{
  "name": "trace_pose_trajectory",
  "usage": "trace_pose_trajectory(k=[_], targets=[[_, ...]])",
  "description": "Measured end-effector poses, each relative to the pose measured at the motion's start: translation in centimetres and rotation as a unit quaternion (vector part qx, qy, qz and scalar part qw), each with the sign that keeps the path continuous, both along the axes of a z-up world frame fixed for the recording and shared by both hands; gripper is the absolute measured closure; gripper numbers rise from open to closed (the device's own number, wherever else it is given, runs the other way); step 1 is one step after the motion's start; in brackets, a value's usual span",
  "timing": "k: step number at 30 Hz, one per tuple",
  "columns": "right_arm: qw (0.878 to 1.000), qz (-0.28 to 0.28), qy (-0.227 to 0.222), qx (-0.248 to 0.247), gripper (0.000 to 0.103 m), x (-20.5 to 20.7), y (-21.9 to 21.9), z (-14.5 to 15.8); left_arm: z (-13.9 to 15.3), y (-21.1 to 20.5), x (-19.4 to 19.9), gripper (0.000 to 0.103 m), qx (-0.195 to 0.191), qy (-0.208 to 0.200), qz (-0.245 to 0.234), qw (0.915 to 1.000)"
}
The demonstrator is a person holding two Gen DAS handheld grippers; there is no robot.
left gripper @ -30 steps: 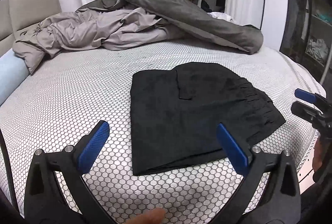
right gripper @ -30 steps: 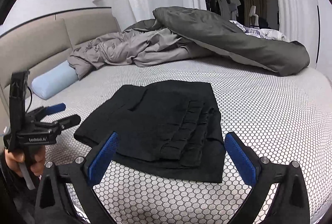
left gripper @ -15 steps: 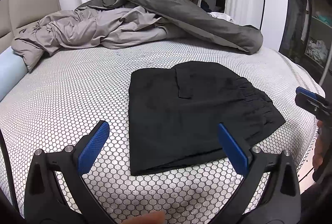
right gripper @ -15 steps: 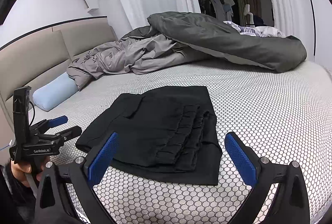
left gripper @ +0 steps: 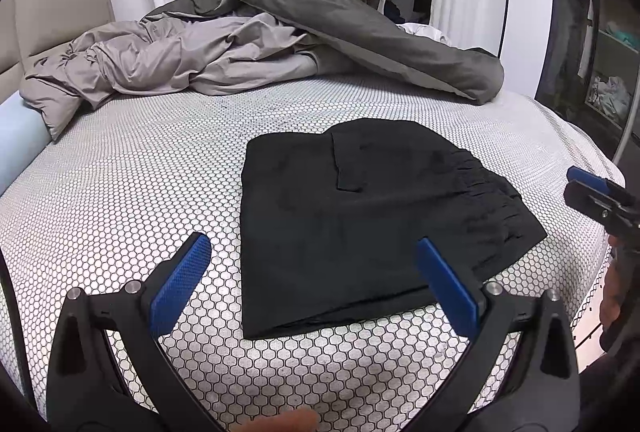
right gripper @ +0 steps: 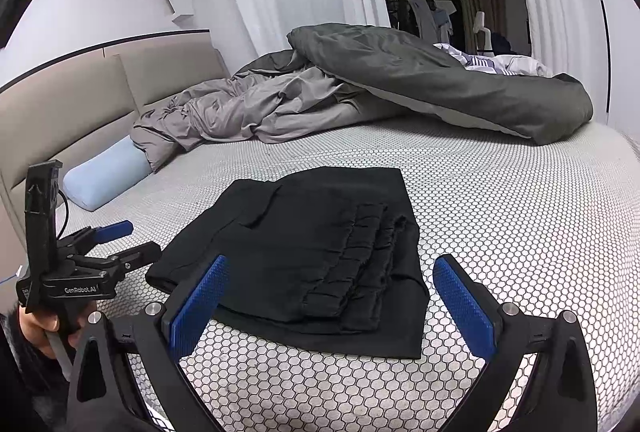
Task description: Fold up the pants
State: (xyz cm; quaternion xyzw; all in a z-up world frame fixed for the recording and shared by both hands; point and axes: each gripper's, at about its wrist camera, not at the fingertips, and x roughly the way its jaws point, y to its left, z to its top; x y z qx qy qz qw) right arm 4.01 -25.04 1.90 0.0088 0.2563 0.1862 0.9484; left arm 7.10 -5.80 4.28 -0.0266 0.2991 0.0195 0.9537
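Honestly, my left gripper [left gripper: 310,282] and right gripper [right gripper: 328,296] gape empty; snagging the folded pants [left gripper: 360,216] centre-frame probably undoes the stack.

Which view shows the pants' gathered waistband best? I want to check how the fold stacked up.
The right wrist view: the waistband faces that camera, its ruched layers stacked atop the folded pants. In the left wrist view it sits on the pants' far right side, darker and foreshortened, so the layers blur together.
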Motion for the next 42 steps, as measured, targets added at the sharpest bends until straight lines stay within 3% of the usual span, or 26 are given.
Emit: trace_pose_trajectory(k=[42], targets=[[1.000, 0.021, -0.010, -0.020, 0.000, -0.3, 0.4, -0.1, 1.1, 0.4, -1.4, 0.001, -0.002, -0.023, -0.002, 0.9997]])
